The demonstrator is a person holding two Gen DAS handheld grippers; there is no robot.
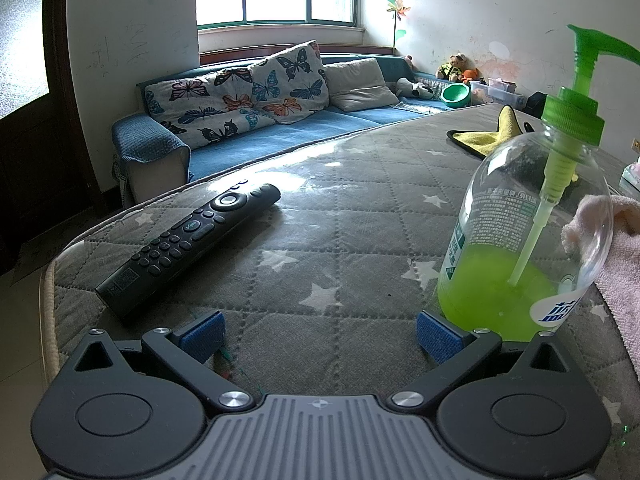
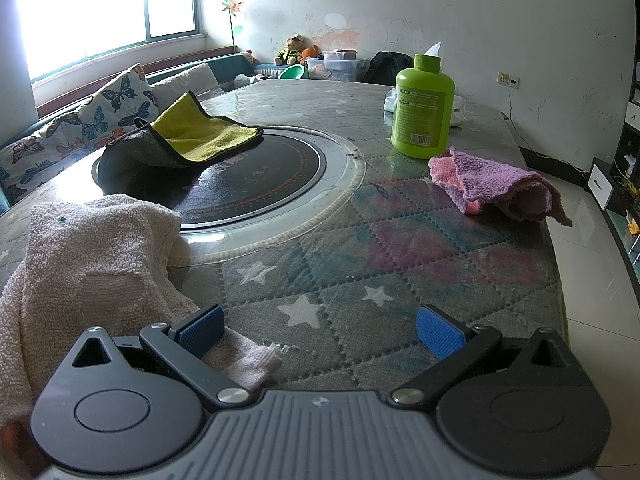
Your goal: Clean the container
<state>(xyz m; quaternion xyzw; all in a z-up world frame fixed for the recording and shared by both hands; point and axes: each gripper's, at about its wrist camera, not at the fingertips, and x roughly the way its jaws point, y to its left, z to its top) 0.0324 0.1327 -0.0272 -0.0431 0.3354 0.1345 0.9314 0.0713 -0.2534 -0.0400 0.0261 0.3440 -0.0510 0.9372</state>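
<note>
On the quilted star-print table (image 2: 320, 280) beside a sofa (image 1: 240, 136), both claws agape, empty.

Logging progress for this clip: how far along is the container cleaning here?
Nothing looks done yet. Both the left gripper and right gripper are open and empty. The pump bottle stands untouched just beyond the left gripper's right finger; the pale pink towel lies by the right gripper. Gripping and wiping remain.
</note>
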